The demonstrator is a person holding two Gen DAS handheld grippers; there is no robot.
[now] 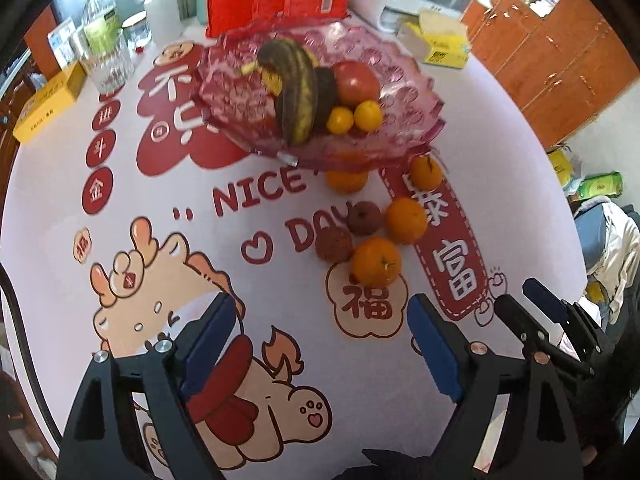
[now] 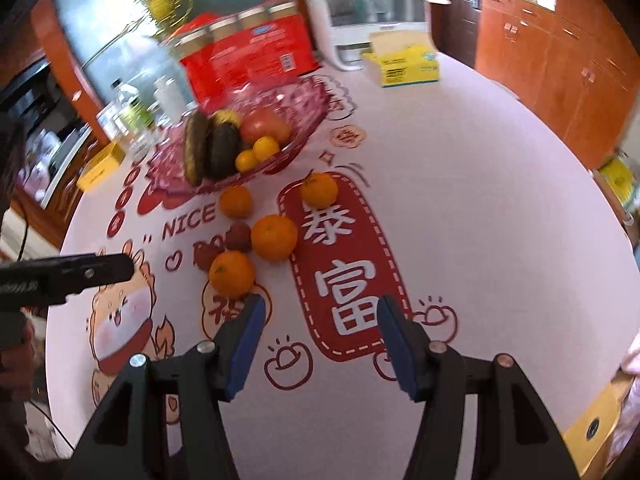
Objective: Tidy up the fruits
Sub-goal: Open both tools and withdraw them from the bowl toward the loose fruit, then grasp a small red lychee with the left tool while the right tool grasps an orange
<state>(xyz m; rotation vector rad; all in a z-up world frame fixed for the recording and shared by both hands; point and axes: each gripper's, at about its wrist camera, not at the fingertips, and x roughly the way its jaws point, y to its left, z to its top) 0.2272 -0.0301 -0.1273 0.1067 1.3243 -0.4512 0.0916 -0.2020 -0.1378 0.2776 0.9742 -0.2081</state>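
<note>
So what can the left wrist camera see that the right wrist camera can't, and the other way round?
Only the left wrist view shows the left hand-held gripper with both its fingers open and empty, and bags on the floor.

Only the right wrist view shows a row of jars behind the red box, and the gold ornament.

Both show the pink glass fruit bowl, four loose oranges, the nearest here, the yellow tissue box, and the right hand-held gripper, open and empty.

Black angular frames on left tool (image 1: 320,344) and right tool (image 2: 318,340), blue pads (image 2: 248,348), silver and copper screws.
</note>
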